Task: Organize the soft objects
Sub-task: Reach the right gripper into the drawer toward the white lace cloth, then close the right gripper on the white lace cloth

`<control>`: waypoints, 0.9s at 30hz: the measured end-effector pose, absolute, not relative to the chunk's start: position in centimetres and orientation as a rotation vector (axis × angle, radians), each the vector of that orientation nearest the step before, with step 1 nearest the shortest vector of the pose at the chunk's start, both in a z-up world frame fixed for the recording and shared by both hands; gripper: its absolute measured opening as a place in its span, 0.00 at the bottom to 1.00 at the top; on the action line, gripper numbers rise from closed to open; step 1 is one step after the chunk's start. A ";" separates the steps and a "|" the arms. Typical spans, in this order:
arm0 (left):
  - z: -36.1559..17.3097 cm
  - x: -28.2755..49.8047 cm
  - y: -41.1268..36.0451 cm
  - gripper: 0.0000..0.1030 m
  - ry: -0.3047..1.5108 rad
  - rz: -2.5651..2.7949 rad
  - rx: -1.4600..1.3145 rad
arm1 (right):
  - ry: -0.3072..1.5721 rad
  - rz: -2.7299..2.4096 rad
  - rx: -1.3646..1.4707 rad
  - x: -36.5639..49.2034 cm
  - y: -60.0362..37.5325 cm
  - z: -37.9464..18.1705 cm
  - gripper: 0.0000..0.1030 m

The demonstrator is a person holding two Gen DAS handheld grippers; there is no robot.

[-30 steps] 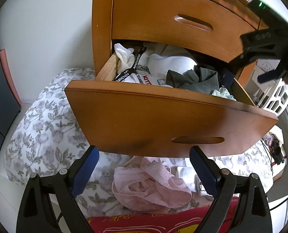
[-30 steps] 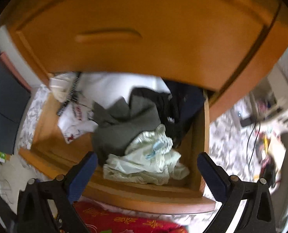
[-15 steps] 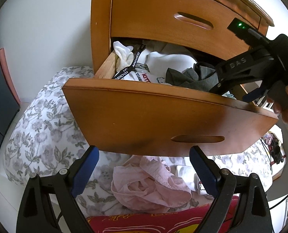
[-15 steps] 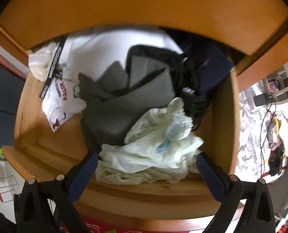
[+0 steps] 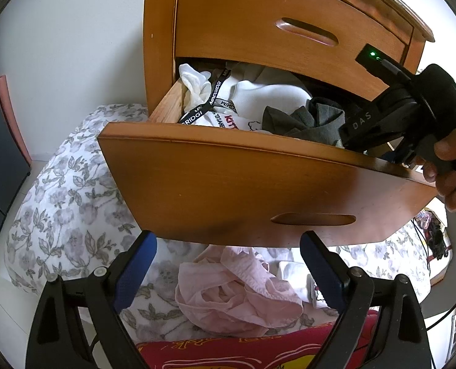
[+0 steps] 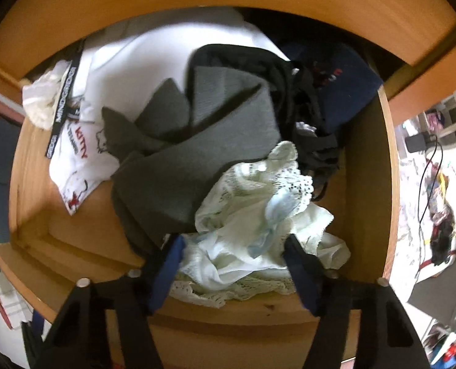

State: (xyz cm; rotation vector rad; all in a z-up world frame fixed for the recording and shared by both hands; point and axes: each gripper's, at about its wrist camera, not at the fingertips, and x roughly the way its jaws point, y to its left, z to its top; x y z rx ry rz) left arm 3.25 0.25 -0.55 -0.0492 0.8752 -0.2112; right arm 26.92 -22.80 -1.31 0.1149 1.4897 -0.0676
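An open wooden drawer [image 6: 83,246] holds a heap of clothes: a pale green lace garment [image 6: 258,215] at the front, a grey garment [image 6: 197,141] behind it, and white printed fabric [image 6: 83,153] at the left. My right gripper [image 6: 232,247] points straight down into the drawer. Its jaws are closing, with the lace garment bunched between them. In the left wrist view, a hand holds its black body [image 5: 381,117] over the drawer's right end. My left gripper [image 5: 228,264] hangs open below the drawer front [image 5: 258,190], above a crumpled pink garment [image 5: 234,292] on the bed.
A closed upper drawer [image 5: 289,24] overhangs the open one. Dark navy and black clothes [image 6: 335,92] fill its back right corner. The bed has a floral cover [image 5: 68,200] and a red printed cloth [image 5: 243,350]. Small white items [image 5: 295,276] lie beside the pink garment.
My right gripper has sunk into the drawer towards the lace garment, and its jaws have narrowed around it. The left gripper has stayed still.
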 end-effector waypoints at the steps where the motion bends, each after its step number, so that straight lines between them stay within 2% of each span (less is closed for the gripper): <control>1: -0.6 3.3 0.3 0.92 0.876 -0.212 -0.050 | 1.489 -0.066 0.131 26.9 -23.2 -1.3 0.54; 4: -0.7 3.3 0.3 0.92 0.879 -0.213 -0.050 | 1.483 -0.066 0.175 26.8 -24.1 -1.4 0.42; 11: -0.7 3.3 0.3 0.92 0.879 -0.213 -0.050 | 1.438 -0.046 0.221 26.4 -25.7 -0.9 0.24; 13: -0.7 3.3 0.3 0.92 0.879 -0.213 -0.050 | 1.421 -0.041 0.221 26.0 -25.3 -0.5 0.13; 19: -0.7 3.3 0.3 0.92 0.881 -0.215 -0.051 | 1.377 -0.028 0.219 25.8 -25.4 0.6 0.09; 27: -0.8 3.3 0.3 0.92 0.882 -0.216 -0.050 | 1.328 0.003 0.201 25.7 -26.0 3.1 0.09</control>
